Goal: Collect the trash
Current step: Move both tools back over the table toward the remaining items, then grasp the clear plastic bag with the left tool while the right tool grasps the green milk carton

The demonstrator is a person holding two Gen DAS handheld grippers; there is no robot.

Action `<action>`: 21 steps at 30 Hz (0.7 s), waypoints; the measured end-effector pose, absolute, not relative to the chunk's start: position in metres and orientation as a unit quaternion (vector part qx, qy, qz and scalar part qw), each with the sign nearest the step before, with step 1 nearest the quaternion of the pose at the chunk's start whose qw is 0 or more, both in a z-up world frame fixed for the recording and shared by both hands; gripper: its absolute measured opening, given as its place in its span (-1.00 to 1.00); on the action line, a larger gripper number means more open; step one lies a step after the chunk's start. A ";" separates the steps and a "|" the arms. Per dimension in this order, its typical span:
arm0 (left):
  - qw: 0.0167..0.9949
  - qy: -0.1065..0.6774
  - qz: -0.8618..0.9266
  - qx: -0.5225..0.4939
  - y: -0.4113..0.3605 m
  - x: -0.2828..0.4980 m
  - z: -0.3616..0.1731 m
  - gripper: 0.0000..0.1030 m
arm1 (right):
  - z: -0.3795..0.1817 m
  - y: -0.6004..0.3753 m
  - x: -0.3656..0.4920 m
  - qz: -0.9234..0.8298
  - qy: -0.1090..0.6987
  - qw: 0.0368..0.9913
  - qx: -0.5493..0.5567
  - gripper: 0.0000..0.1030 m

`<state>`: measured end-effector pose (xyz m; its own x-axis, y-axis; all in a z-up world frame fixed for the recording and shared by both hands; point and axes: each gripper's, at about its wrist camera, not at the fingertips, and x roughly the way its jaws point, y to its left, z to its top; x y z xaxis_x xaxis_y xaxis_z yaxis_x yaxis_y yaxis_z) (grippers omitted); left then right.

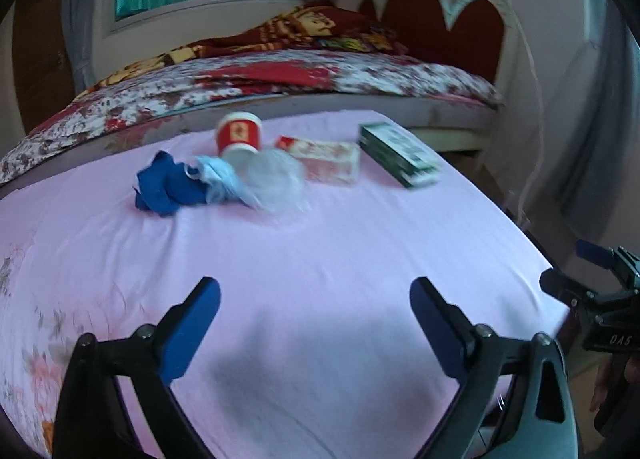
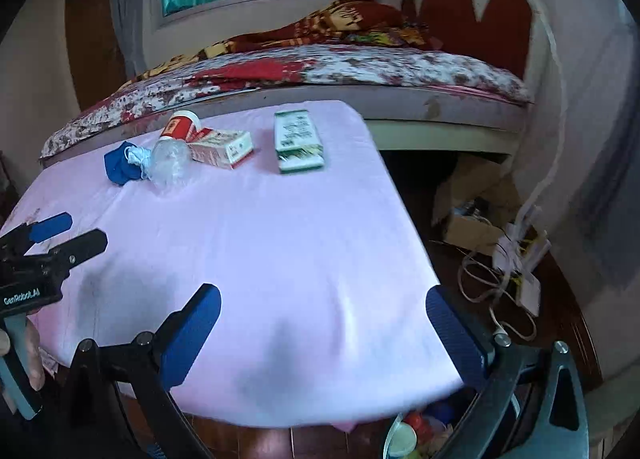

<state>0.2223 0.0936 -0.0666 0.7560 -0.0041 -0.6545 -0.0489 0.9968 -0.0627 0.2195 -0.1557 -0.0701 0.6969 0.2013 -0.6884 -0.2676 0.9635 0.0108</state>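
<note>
While both grippers hang empty with jaws spread over the near half of the pink-clothed counter [image 1: 320, 279], the trash lies clustered at its far edge. From the left: a crumpled blue cloth [image 1: 168, 189] and a pale blue face mask [image 1: 220, 179], both soft and light, best pinched at a raised fold; a red-and-white paper cup [image 1: 239, 135], crushable, so grip it gently across the wall; a crinkled clear plastic bag [image 1: 276, 181], slippery; a red-and-white carton [image 1: 328, 161] and a green-and-white carton [image 1: 398, 153], stiff, taken across their narrow sides. The left gripper [image 1: 316, 323] and right gripper [image 2: 324, 331] are well apart from all of it.
</note>
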 end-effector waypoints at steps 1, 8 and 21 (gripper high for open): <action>0.936 0.348 0.015 -0.040 0.097 0.228 -0.067 0.78 | -0.071 -0.148 0.234 0.126 0.368 0.920 -0.051 1.00; 0.930 0.360 0.019 -0.066 0.118 0.300 -0.079 0.55 | -0.079 -0.120 0.311 0.134 0.376 0.915 -0.050 1.00; 0.922 0.381 0.015 -0.069 0.128 0.351 -0.101 0.53 | -0.099 -0.081 0.416 0.138 0.410 0.900 -0.055 0.91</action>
